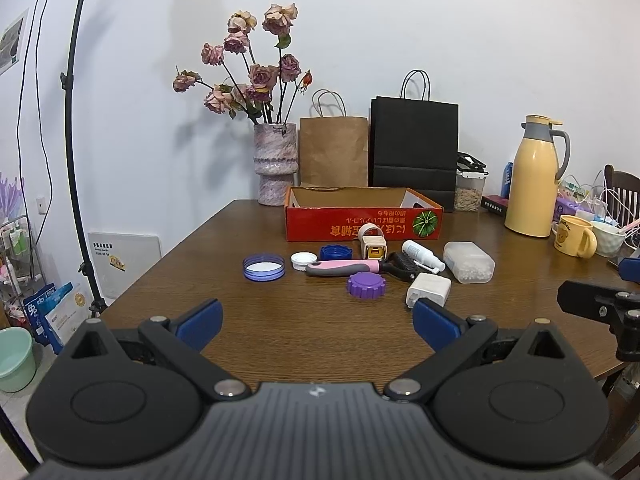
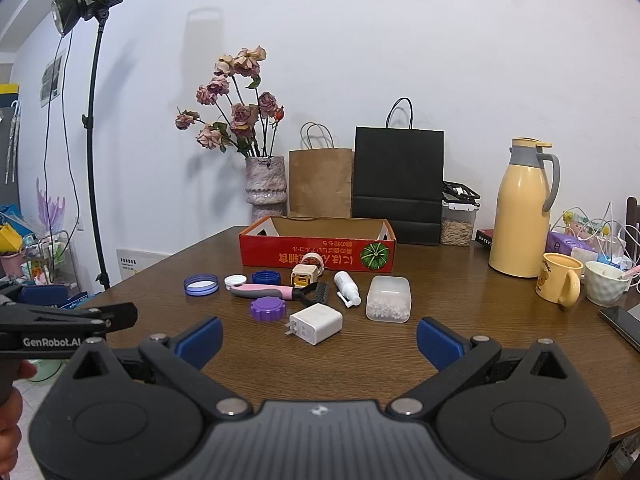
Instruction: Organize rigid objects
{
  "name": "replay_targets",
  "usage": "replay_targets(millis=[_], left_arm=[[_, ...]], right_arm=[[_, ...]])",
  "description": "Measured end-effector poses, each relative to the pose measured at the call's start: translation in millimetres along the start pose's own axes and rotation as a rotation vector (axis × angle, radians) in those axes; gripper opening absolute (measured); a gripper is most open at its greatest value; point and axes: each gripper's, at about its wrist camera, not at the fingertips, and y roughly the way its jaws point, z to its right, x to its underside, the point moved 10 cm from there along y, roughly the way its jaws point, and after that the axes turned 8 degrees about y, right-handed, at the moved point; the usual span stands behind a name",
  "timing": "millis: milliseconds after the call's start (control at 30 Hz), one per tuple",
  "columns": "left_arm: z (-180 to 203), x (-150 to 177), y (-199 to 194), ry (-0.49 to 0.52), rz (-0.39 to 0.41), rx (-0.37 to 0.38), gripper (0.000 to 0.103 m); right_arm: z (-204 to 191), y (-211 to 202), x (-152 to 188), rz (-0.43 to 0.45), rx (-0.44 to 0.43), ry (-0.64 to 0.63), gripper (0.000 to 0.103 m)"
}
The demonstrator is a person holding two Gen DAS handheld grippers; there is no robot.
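We hold both tools, left tool (image 1: 316, 326) and right tool (image 2: 320, 340), wide open and empty; the charger (image 2: 316, 324) near the table's front edge looks light and stiff, so grip its flat sides.

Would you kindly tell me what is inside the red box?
Only bare cardboard inner walls show in the red box; its front wall hides the floor, so any contents cannot be seen.
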Motion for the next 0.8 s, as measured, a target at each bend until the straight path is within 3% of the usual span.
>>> replay_targets(millis=[800], left_arm=[[-0.5,-4.1,-2.7,-0.002,0.008,0.004,0.103]], right_arm=[[-2.3,-2.9,-0.2,0.004,-0.002,-0.004,0.103]])
